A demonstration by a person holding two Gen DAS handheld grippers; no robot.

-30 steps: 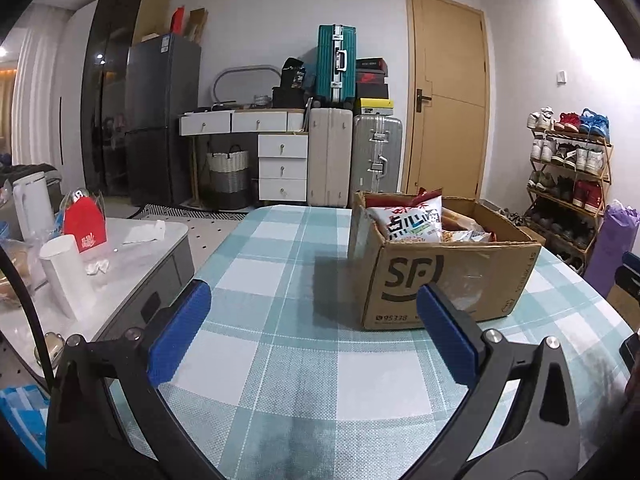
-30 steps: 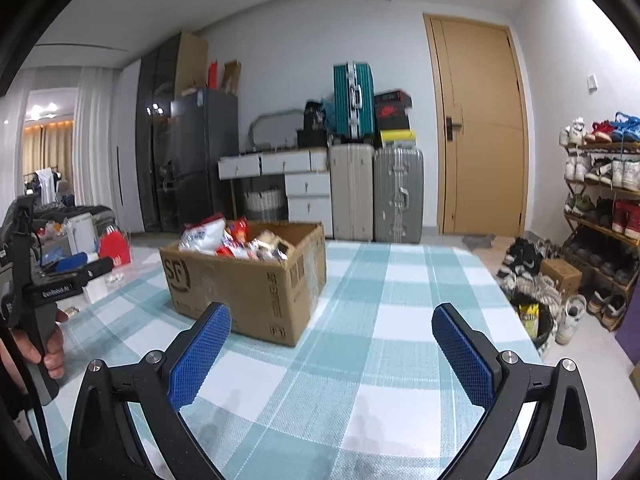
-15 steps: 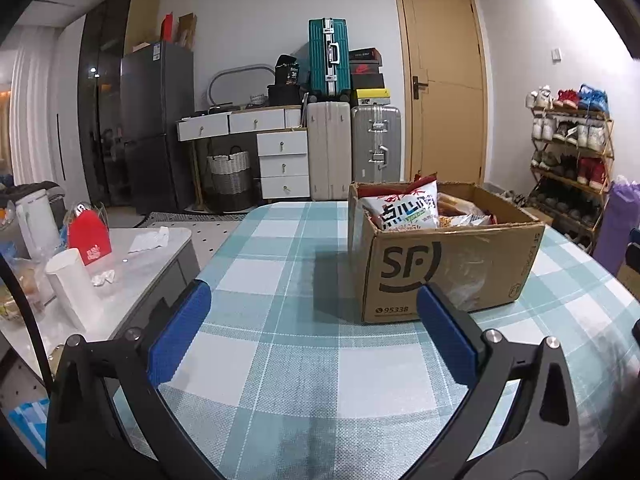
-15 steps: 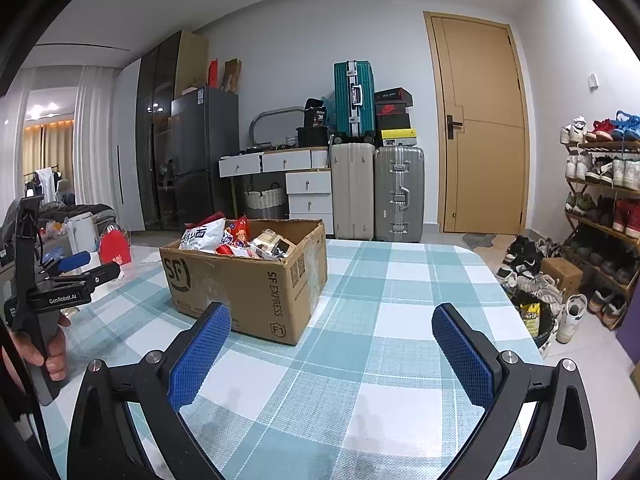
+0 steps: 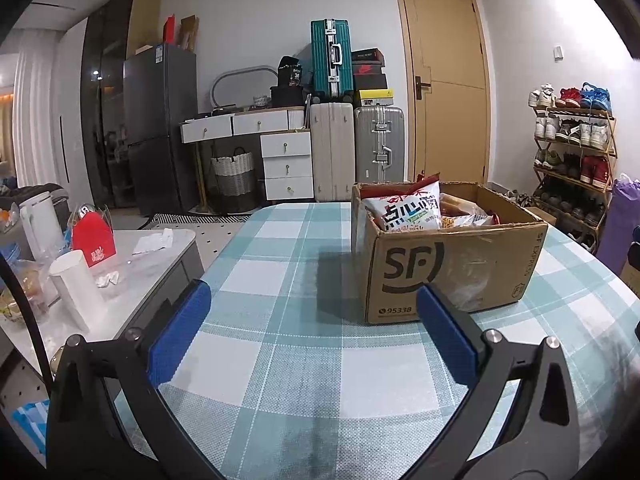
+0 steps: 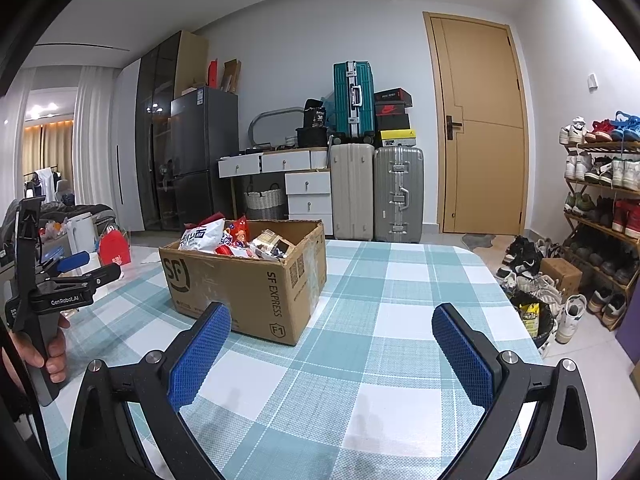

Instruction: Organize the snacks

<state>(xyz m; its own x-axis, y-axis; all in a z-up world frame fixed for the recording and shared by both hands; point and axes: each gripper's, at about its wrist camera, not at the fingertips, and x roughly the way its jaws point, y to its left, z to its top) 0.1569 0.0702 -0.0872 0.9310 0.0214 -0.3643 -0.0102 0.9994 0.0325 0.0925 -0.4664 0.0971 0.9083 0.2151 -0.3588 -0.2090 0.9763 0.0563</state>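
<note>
Grippers first: we hold the left gripper [image 5: 310, 326] and right gripper [image 6: 330, 342] spread wide and empty above the checked surface [image 6: 400, 280], flanking the cardboard SF box [image 6: 256, 280], likely readying both for it. Snack bags [image 5: 412, 208] sit piled inside; the lower packets are hidden by its walls.

A pale wall [image 6: 280, 60] closes the far side, with a tan wooden door [image 6: 480, 128] at its right. Left of the door stand a grey suitcase [image 6: 398, 194] and a beige suitcase [image 6: 351, 192], a teal suitcase [image 6: 354, 98] on top. Further left come white drawers [image 6: 308, 196] and a dark fridge [image 6: 202, 156]. A shoe rack [image 6: 600, 200] lines the right wall; white curtains [image 6: 94, 140] hang far left.
</note>
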